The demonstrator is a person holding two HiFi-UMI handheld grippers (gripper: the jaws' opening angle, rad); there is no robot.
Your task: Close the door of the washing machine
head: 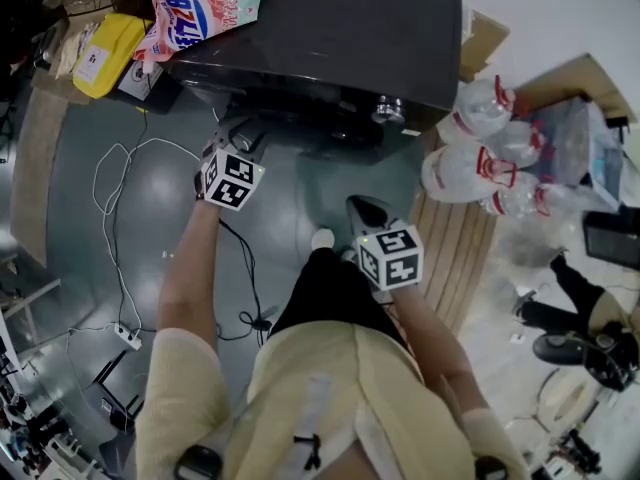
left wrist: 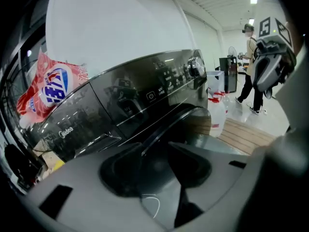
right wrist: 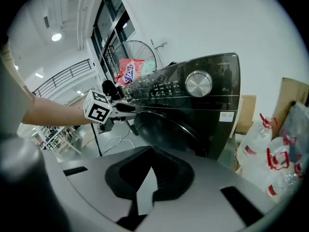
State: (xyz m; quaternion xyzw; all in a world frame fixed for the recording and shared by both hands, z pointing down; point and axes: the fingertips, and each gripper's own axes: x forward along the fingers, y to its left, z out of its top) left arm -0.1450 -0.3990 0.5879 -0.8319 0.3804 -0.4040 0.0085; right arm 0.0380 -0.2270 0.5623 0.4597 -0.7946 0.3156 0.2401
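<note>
The dark washing machine [head: 330, 28] stands in front of me, its round door [head: 325, 136] swung partly out. In the left gripper view the door [left wrist: 193, 124] rises just ahead of my left gripper [left wrist: 157, 151]. Its jaws stand apart, and the door's rim lies in line with the gap. The right gripper view shows the left gripper [right wrist: 126, 108] at the upper left edge of the door [right wrist: 164, 129]; I cannot tell if they touch. My right gripper [right wrist: 150, 153] is shut on nothing and hangs back [head: 362, 208], low and right of the door.
A pink detergent bag [head: 200, 8] lies on the machine's top. Large plastic bottles [head: 480, 158] stand on a wooden pallet [head: 455, 248] to the right. White cables [head: 120, 178] and a power strip [head: 128, 336] lie on the floor at left. A person [left wrist: 253, 76] stands far off.
</note>
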